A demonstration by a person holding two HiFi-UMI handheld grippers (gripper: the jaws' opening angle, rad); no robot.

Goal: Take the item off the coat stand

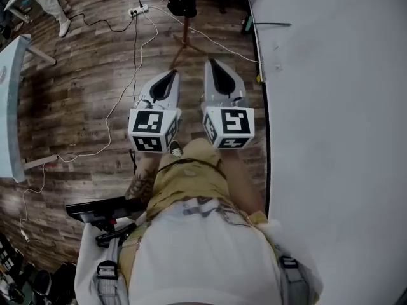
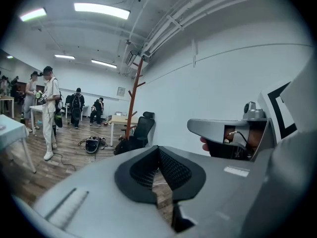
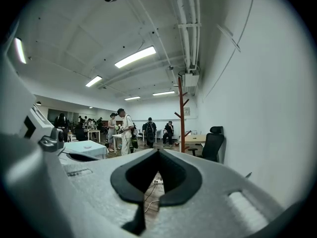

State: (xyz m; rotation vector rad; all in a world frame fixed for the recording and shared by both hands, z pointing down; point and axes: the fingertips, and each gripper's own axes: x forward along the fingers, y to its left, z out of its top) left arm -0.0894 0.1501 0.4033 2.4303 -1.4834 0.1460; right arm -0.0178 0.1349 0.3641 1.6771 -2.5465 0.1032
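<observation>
A reddish-brown coat stand (image 1: 184, 33) rises from the wooden floor ahead of me, close to the white wall. A dark item (image 1: 182, 4) hangs on it. In the left gripper view the coat stand (image 2: 132, 100) is far off, with a dark item (image 2: 124, 145) low against it. The right gripper view shows the coat stand (image 3: 182, 110) with bare upper pegs. My left gripper (image 1: 172, 73) (image 2: 158, 148) and right gripper (image 1: 211, 61) (image 3: 158, 151) are side by side in front of me. Both are shut and hold nothing, well short of the stand.
Cables and a power strip (image 1: 138, 9) lie on the floor between me and the stand. The white wall (image 1: 331, 107) runs along my right. A light table (image 1: 9, 107) is at my left. A black office chair (image 2: 144, 127) and several people (image 2: 48, 113) are farther back.
</observation>
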